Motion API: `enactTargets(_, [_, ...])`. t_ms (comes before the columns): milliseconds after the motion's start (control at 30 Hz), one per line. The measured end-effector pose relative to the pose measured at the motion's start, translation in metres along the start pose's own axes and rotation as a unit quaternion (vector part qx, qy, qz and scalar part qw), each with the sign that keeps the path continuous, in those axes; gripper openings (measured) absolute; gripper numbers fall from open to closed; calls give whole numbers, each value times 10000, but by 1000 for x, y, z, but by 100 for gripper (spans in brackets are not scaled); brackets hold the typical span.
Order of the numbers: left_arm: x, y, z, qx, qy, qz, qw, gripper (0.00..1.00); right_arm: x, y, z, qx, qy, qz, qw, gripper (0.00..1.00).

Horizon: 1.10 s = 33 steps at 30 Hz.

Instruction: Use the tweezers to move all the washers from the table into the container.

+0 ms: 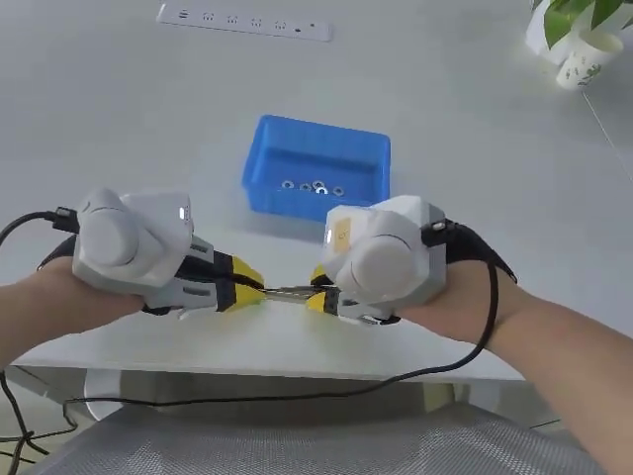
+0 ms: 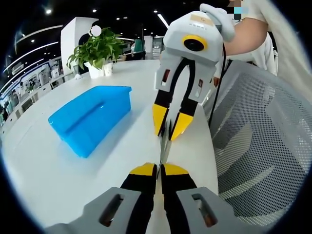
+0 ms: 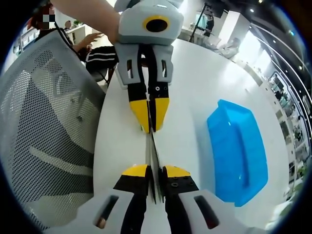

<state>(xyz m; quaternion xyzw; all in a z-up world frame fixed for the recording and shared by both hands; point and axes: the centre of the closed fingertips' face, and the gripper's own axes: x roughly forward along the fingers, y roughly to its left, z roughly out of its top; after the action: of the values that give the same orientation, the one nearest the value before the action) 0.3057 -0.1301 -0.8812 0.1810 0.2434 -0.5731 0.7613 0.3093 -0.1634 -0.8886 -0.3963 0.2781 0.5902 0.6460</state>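
Tweezers (image 1: 287,293) lay level between the two grippers in the head view, just above the near edge of the white counter (image 1: 465,148); the left gripper (image 1: 240,284) held one end and the right gripper (image 1: 320,297) the other, their yellow-tipped fingers pointing at each other. Behind them stood the blue container (image 1: 297,205), apart from the grippers, with a cluster of washers (image 1: 313,186) on its floor. A white power strip (image 1: 243,22) lay along the far edge, a potted plant (image 1: 577,40) stood at the far right corner, and a grey mesh chair (image 1: 326,440) showed below the counter's near edge.

In the left gripper view, the left gripper (image 2: 159,170) had its fingers pressed close on the thin metal tweezers (image 2: 164,143), which ran straight ahead to the right gripper (image 2: 170,126); those fingers stood in a narrow V with the far end of the tweezers pinched between their tips. The blue container (image 2: 92,119) sat to the left of the tool, well clear of it, with the plant (image 2: 97,48) beyond it and the mesh chair (image 2: 258,146) to the right.

In the right gripper view, the right gripper (image 3: 155,171) pinched the tweezers (image 3: 152,148) in the slim gap between its fingers; opposite, the left gripper (image 3: 151,117) had its fingers shut tight on the other end. The container (image 3: 239,151) lay off to the right on the counter; the chair (image 3: 48,136) was on the left.
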Motion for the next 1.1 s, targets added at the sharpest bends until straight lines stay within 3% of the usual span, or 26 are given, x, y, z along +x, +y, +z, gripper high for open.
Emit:
enactTargets(367, [-2, 2, -1, -30, 29, 48, 10000, 11, -1, 0, 0, -31, 9, -4, 10000, 21])
enactTargets(733, [-14, 2, 8, -81, -37, 178, 9998, 17, -14, -5, 4, 16, -90, -148, 9998, 23])
enactTargets(933, [-30, 3, 20, -318, -197, 307, 9988, 34, -28, -11, 5, 225, -189, -261, 9992, 34])
enactTargets(1100, [-41, -1, 25, -346, -194, 314, 9987, 40, -43, -14, 6, 463, -360, -383, 9975, 38])
